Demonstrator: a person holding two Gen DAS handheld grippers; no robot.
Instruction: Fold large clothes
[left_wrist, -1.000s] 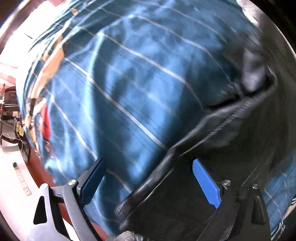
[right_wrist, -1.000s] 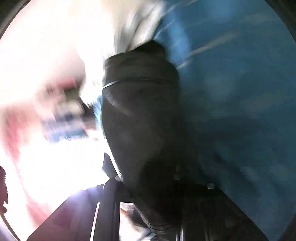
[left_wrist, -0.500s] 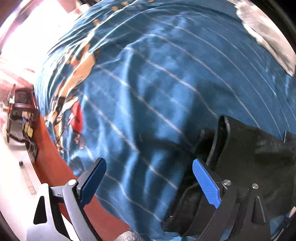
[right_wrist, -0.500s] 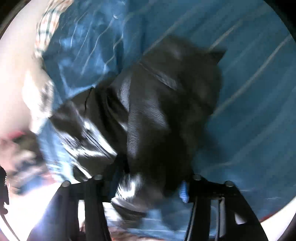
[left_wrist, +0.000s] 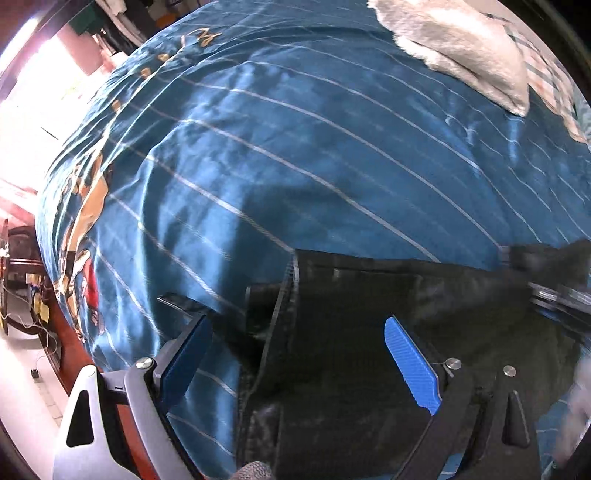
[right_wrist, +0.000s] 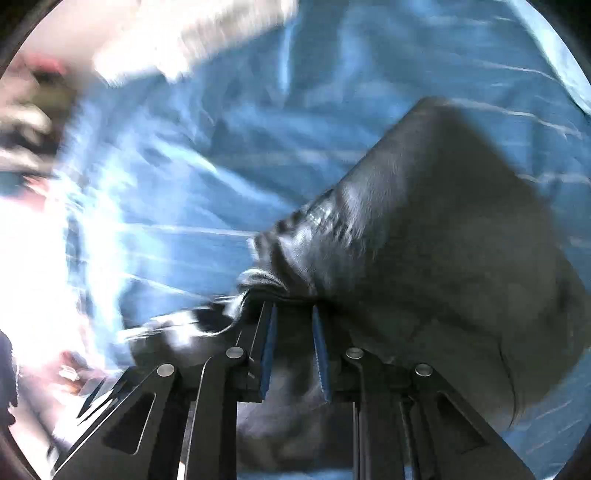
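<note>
My right gripper (right_wrist: 293, 314) has just been closing, and its blue pads (right_wrist: 268, 343) stand close together with a bunched edge of the black garment (right_wrist: 443, 236) between them at the tips; I read that as a pinch on the cloth, though motion blur keeps me from seeing the contact cleanly. From those tips the garment fans up and to the right, one corner raised off the blue striped bedspread (right_wrist: 207, 177) that fills the view beyond.

My left gripper (left_wrist: 299, 343) is spread wide, holding nothing. Between and under its fingers the black garment (left_wrist: 369, 332) lies flat, a seamed edge running just inside the left finger (left_wrist: 184, 354), the rest reaching past the right finger toward the frame's right edge. Beyond it is the blue bedspread (left_wrist: 295, 147), and well off at the top right a grey-white fluffy cloth (left_wrist: 461, 40).

I judge we are mid-fold: one edge gathered in my right, the body still spread. Next I would bring my left down onto the near seamed edge and close on it, then carry both grips together across so the layers land square. The fabric looks slick, so it may slide.
</note>
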